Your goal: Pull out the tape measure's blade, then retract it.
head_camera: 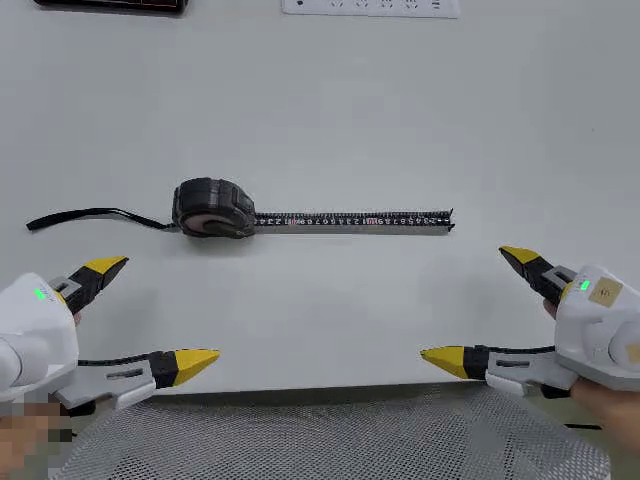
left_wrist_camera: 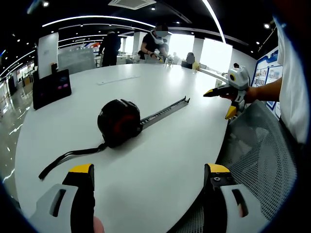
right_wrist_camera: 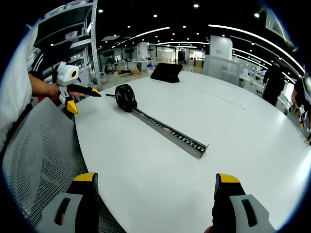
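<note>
A black tape measure (head_camera: 212, 208) lies on the white table (head_camera: 330, 110), its blade (head_camera: 350, 220) drawn out to the right and lying flat, hook end at the right. A black wrist strap (head_camera: 90, 216) trails to the left of the case. My left gripper (head_camera: 160, 312) hovers open near the table's front edge, below and left of the case (left_wrist_camera: 119, 122). My right gripper (head_camera: 480, 305) is open too, below and right of the blade's tip (right_wrist_camera: 201, 148). Neither gripper touches the tape measure (right_wrist_camera: 125, 96). The blade (left_wrist_camera: 163, 111) runs away toward the right gripper (left_wrist_camera: 224, 97).
A grey mesh chair back (head_camera: 330, 435) sits below the table's front edge. A dark device (head_camera: 110, 5) lies at the far left edge and a white power strip (head_camera: 370, 7) at the far middle. People stand in the background beyond the table (left_wrist_camera: 155, 39).
</note>
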`<act>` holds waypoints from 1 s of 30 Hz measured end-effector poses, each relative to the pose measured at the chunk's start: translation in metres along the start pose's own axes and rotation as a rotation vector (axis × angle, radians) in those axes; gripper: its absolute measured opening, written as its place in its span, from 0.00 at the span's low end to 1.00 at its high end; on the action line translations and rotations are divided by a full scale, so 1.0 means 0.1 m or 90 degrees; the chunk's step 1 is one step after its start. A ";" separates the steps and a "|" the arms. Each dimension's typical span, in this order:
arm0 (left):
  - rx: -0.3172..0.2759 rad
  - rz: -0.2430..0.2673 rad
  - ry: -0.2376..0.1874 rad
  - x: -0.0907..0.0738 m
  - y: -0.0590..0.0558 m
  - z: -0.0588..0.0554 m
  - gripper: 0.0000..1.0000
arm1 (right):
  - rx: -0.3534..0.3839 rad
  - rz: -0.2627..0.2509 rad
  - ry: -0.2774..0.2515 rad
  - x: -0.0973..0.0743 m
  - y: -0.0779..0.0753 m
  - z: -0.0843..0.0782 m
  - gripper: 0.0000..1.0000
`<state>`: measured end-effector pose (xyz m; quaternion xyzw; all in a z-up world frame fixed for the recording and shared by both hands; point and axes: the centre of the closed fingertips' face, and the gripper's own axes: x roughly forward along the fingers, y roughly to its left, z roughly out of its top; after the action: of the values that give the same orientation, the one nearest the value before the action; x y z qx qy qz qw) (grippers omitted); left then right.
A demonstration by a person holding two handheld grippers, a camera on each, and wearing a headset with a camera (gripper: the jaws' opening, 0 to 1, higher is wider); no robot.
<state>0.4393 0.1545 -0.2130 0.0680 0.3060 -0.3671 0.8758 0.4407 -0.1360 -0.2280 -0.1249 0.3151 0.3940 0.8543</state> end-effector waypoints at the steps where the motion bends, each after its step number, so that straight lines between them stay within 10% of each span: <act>1: -0.001 0.000 -0.001 0.01 0.00 0.01 0.91 | 0.000 0.000 0.000 0.00 0.00 0.00 0.99; 30: -0.022 0.013 -0.026 0.36 0.16 0.28 0.91 | -0.005 0.005 0.004 0.04 -0.10 0.04 0.97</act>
<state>0.4836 0.1343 -0.2133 0.0487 0.2934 -0.3541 0.8866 0.4518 -0.1384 -0.2277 -0.1282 0.3166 0.3980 0.8515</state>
